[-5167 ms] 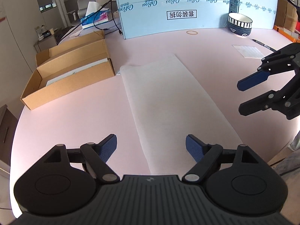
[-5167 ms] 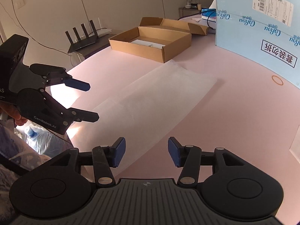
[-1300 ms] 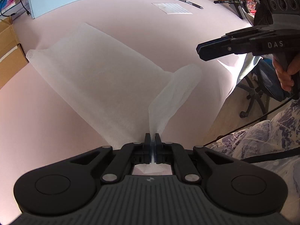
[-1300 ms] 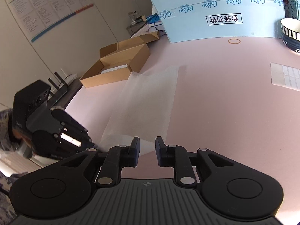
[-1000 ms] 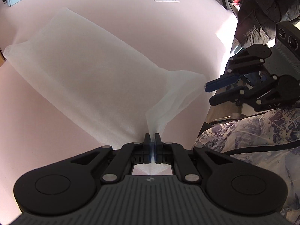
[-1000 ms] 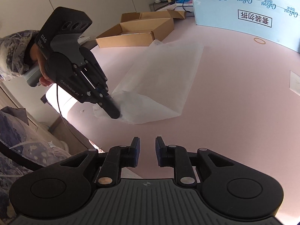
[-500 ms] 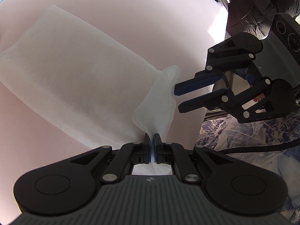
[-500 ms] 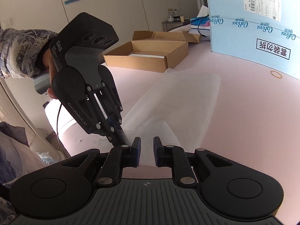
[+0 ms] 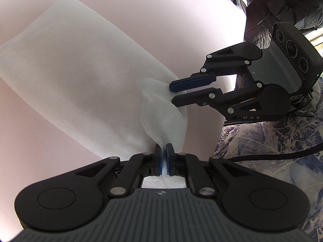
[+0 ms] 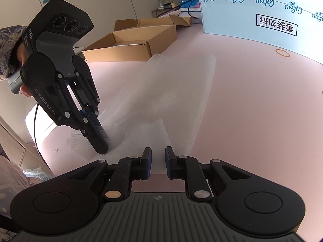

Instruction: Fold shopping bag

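While the white bag (image 9: 70, 64) lies flat along the pink surface (image 10: 252, 104), its long axis runs away from the person toward the cardboard box (image 10: 129, 46) and the blue board (image 10: 262, 10), and only the near end is off the surface. That near end is what the coming move turns on.

The left tool (image 9: 164, 158) is pinched tight on 1 near corner, the thin material bunched between its blue pads and drawn up in a crumpled peak. The right tool (image 10: 157, 162) sits at the other near corner, just beside the left one. Its 2 fingers stand slightly apart, with a narrow gap between the pads, and the bag's edge reaches into or just under that gap. From the left camera its tips touch the lifted flap, but I cannot tell that they have closed on it.

So both tools are at the same short end, side by side across the bag's width, and the far end lies well away along the length. My judgement is that any fold lengthwise would carry this near edge forward, away from the person, once the right tool has a firm hold to match the left.
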Demonstrator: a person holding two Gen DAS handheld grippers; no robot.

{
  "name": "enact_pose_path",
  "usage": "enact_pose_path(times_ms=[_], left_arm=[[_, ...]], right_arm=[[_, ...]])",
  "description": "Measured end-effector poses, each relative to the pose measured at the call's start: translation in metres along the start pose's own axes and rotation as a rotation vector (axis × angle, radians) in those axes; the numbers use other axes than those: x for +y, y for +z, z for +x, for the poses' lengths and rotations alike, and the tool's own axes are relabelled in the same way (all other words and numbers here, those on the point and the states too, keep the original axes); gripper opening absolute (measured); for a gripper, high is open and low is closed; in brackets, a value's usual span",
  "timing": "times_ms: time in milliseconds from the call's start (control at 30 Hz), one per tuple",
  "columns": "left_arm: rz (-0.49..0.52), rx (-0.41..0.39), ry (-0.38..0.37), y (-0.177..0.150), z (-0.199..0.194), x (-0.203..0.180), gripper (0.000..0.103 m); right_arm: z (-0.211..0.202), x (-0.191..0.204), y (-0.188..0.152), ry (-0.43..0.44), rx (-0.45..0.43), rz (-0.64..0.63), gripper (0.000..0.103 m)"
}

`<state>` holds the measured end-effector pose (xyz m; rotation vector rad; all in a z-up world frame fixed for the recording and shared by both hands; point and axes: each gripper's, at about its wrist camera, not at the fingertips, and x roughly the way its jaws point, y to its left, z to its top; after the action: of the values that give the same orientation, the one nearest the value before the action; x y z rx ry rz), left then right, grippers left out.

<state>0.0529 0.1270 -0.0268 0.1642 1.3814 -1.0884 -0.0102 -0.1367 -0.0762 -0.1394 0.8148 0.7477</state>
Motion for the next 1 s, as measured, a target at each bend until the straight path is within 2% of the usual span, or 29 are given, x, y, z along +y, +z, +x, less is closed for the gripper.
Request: enact_pose_path(times_ms=[100,300,367,433,500,600,667,767,900,1000], left_arm=[[-0.018,0.004,0.014,-0.002,-0.005,0.003,0.010],[-0.065,0.000,0.088,-0.013,-0.016,0.012,0.010],[-0.087,-0.036,0.131,-0.018,-0.026,0.009,0.017],[-0.109,-0.094,0.176,-0.022,-0.037,0.002,0.024],[-0.156,-0.202,0.191,-0.028,-0.052,-0.007,0.023],[-0.213,-0.462,0.217,-0.042,-0.085,-0.044,0.024],[-0.218,-0.554,0.218,-0.048,-0.089,-0.068,0.024],[-0.230,-0.599,0.203,-0.057,-0.070,-0.093,0.023],[-0.312,-0.555,0.240,-0.064,-0.011,-0.101,0.022],[-0.345,-0.559,0.297,-0.067,0.004,-0.098,0.021]], right_arm=[[0.002,0.004,0.000,-0.017,0.011,-0.019,0.013],[0.004,0.000,-0.001,-0.015,-0.001,0.007,0.013],[0.003,0.000,-0.003,-0.014,-0.010,0.004,0.013],[0.002,0.000,-0.004,-0.013,-0.014,-0.004,0.013],[0.003,0.000,-0.002,-0.013,-0.011,-0.005,0.013],[0.004,0.000,-0.001,-0.012,-0.007,-0.008,0.013],[0.004,0.000,0.000,-0.010,-0.006,-0.015,0.013],[0.004,-0.001,0.000,-0.006,-0.005,-0.017,0.013],[0.005,0.000,0.002,-0.001,0.005,-0.048,0.013],[0.006,0.000,0.003,0.003,0.007,-0.063,0.013]])
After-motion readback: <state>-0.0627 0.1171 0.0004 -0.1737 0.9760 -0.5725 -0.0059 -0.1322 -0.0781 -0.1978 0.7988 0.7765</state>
